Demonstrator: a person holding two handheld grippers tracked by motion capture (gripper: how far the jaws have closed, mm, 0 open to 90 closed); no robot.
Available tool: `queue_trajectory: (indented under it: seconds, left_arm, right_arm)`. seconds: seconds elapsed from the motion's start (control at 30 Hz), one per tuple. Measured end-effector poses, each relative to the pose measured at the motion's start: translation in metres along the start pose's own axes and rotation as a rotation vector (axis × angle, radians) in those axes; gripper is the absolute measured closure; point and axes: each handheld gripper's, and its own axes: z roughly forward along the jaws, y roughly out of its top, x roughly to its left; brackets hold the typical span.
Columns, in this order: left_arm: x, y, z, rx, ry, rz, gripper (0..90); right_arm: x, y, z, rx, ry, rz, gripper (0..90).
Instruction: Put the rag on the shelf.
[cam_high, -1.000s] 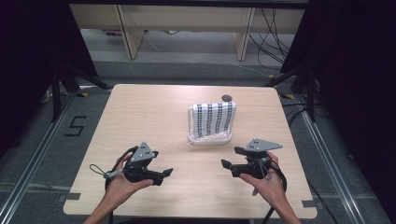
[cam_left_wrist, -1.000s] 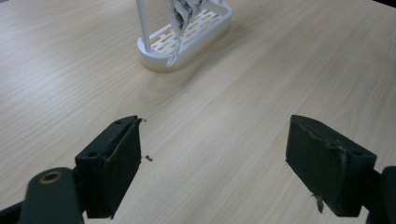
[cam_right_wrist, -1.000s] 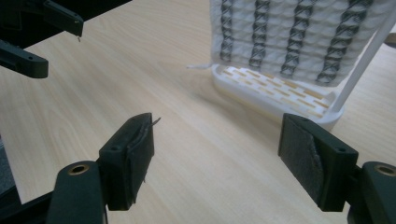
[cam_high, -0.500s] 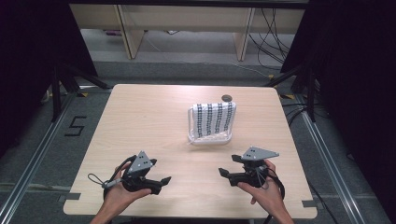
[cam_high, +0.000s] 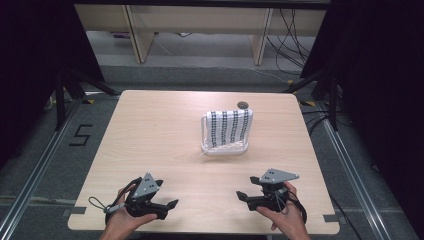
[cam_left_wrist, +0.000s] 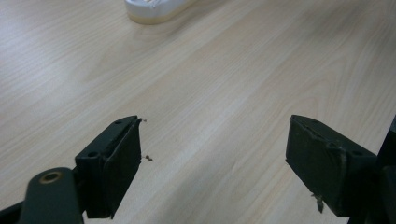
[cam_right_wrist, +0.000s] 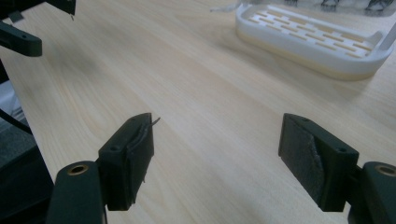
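both grippers pulled back toward near table edge, left gripper (cam_high: 170, 204) and right gripper (cam_high: 241, 195) jaws spread, empty; rack (cam_high: 225, 147) untouched, likely idle

A white slatted rack (cam_high: 225, 148) sits mid-worktop, slightly right of centre, with a white cloth with dark striped patterning (cam_high: 229, 127) draped upright across it, well apart from both grippers.
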Motion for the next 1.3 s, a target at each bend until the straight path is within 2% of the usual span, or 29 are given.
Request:
queue_trajectory:
  seconds: [0.1,0.17,0.2,0.23,0.27,0.3,0.47,0.5,0.53,0.57,0.6,0.67,0.73,0.83,0.97,1.0,1.1,1.13,1.27,1.3]
  left_arm:
    - [-0.001,-0.005,0.002,0.005,0.003,-0.003,17.7]
    - [-0.001,-0.007,0.003,0.012,0.005,0.009,17.7]
    - [-0.003,-0.009,0.005,0.028,0.014,0.032,17.7]
    - [-0.003,-0.010,0.005,0.032,0.013,0.038,17.5]
    - [-0.004,-0.011,0.006,0.024,0.010,0.026,17.5]
    - [-0.004,-0.011,0.006,0.024,0.010,0.026,17.4]
    - [-0.008,-0.016,0.006,0.042,0.013,0.039,17.2]
    - [-0.010,-0.018,0.007,0.037,0.013,0.030,17.2]
    - [-0.011,-0.017,0.006,0.051,0.013,0.036,17.2]
    - [-0.013,-0.018,0.007,0.037,0.001,0.027,17.2]
    - [-0.013,-0.018,0.007,0.045,0.007,0.048,17.3]
    - [-0.014,-0.018,0.008,0.038,0.001,0.055,17.2]
    - [-0.015,-0.018,0.009,0.035,-0.006,0.043,17.2]
    - [-0.013,-0.018,0.010,0.048,0.001,0.057,17.2]
    - [-0.012,-0.018,0.009,0.056,0.000,0.054,17.2]
    - [-0.013,-0.019,0.010,0.049,-0.006,0.041,17.1]
    - [-0.012,-0.019,0.010,0.051,-0.009,0.047,17.0]
    - [-0.010,-0.020,0.011,0.062,-0.002,0.057,17.0]
    - [-0.010,-0.020,0.011,0.059,0.011,0.042,16.9]
    - [-0.010,-0.020,0.011,0.059,0.011,0.042,16.9]
  right_arm:
    - [0.001,-0.004,0.002,0.016,0.006,-0.019,27.5]
    - [0.001,-0.005,0.003,0.014,0.004,-0.025,27.5]
    - [0.002,-0.008,0.002,0.029,0.000,-0.014,26.3]
    - [0.002,-0.009,0.002,0.042,-0.001,-0.013,25.2]
    - [0.002,-0.010,0.003,0.042,-0.011,-0.026,25.0]
    - [0.002,-0.012,0.004,0.046,-0.001,-0.021,24.8]
    - [0.002,-0.020,0.003,0.069,-0.011,-0.028,21.1]
    - [0.003,-0.022,0.003,0.068,-0.010,-0.021,20.9]
    - [0.003,-0.023,0.003,0.073,-0.011,-0.023,20.4]
    - [0.004,-0.024,0.003,0.089,-0.009,-0.007,19.9]
    - [0.005,-0.025,0.003,0.080,-0.005,-0.012,19.8]
    - [0.005,-0.025,0.003,0.079,-0.006,-0.014,19.4]
    - [0.005,-0.026,0.002,0.078,-0.009,-0.021,19.3]
    - [0.004,-0.026,0.003,0.081,0.002,-0.018,19.0]
    - [0.004,-0.027,0.004,0.083,0.004,-0.020,18.9]
    - [0.005,-0.026,0.004,0.086,0.002,-0.021,18.9]
    - [0.005,-0.027,0.004,0.081,-0.006,-0.018,18.9]
    - [0.004,-0.027,0.004,0.085,-0.007,-0.026,18.8]
    - [0.004,-0.027,0.004,0.093,-0.008,-0.012,18.7]
    - [0.003,-0.027,0.004,0.083,-0.013,-0.029,18.7]
